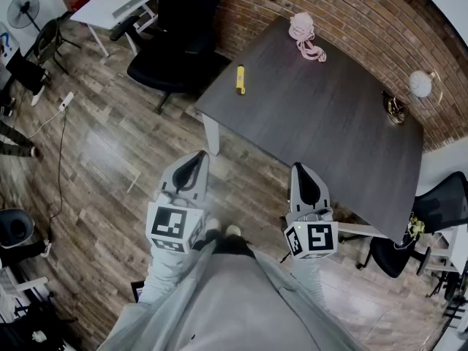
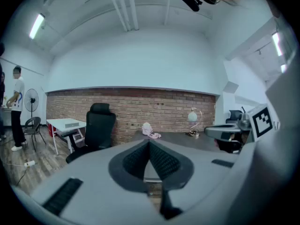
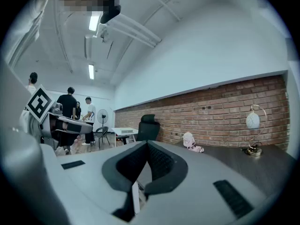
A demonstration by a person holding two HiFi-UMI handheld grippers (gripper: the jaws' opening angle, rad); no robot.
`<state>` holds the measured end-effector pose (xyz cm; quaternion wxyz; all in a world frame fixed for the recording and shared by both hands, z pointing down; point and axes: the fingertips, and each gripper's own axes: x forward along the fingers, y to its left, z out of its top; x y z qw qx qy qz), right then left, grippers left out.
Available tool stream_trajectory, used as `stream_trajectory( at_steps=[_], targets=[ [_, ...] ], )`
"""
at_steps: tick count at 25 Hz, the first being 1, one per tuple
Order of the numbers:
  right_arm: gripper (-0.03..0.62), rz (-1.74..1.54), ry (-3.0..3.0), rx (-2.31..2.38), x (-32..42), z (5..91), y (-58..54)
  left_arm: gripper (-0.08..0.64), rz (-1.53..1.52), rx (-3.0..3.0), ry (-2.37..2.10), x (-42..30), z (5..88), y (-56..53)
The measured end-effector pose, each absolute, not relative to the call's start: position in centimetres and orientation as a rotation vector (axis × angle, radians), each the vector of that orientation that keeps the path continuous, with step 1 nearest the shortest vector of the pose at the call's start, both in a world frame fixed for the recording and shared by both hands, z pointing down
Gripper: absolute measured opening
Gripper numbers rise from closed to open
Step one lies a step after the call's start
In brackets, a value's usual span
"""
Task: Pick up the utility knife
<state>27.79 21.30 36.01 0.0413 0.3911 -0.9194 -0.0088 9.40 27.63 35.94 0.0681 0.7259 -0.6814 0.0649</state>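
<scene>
1. Person (image 1: 219, 298) in a grey top, seen from above, standing on a wooden floor (image 1: 110, 159).

2. Left gripper (image 1: 196, 159): held out ahead of the body over the floor, short of the table. The jaws are closed, their ribbed pads meeting at the tips. Nothing is between them and they touch nothing.

3. Right gripper (image 1: 302, 170): held out level to the right of the other. In the head view its tip lines up with the table's near edge (whether over the edge or just short of it cannot be told). The jaws are pressed fully together and empty.

4. Table (image 1: 329, 130): dark top, set at an angle, with its far side along a brick wall (image 1: 351, 13).

5. Utility knife (image 1: 240, 79): yellow, lying flat on the table near its left edge. It is well beyond the left gripper and apart from both grippers.

6. Pink bundle (image 1: 303, 35): on the table's far edge, close to the wall.

7. Lamp (image 1: 419, 84): white globe shade, at the far right of the table.

8. Office chair (image 1: 183, 42): black, on the floor to the left of the table.

9. White desk (image 1: 117, 6): beyond the chair, far left.

10. Fan (image 1: 25, 9): standing in the far left corner.
</scene>
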Motion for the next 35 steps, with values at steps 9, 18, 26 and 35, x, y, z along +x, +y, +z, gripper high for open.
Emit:
stream_trajectory(
  at_steps=[9, 18, 26, 35],
  targets=[
    [0.018, 0.02, -2.849, 1.154, 29.6, 36.2, 21.5, 0.018, 0.2, 2.146, -2.117, 10.5, 36.0, 28.8],
    [0.018, 0.057, -2.882, 1.065, 25.9, 37.4, 19.5, 0.018, 0.193, 2.098, -2.16, 7.6, 36.5, 27.4],
    [0.018, 0.08, -2.882, 1.096, 17.9, 37.2, 14.2, 0.018, 0.19, 2.141, -2.143, 0.0, 36.0, 21.7],
    [0.018, 0.139, -2.851, 1.23, 10.8, 36.8, 9.0, 0.018, 0.205, 2.235, -2.029, -7.7, 36.1, 15.1]
  ],
)
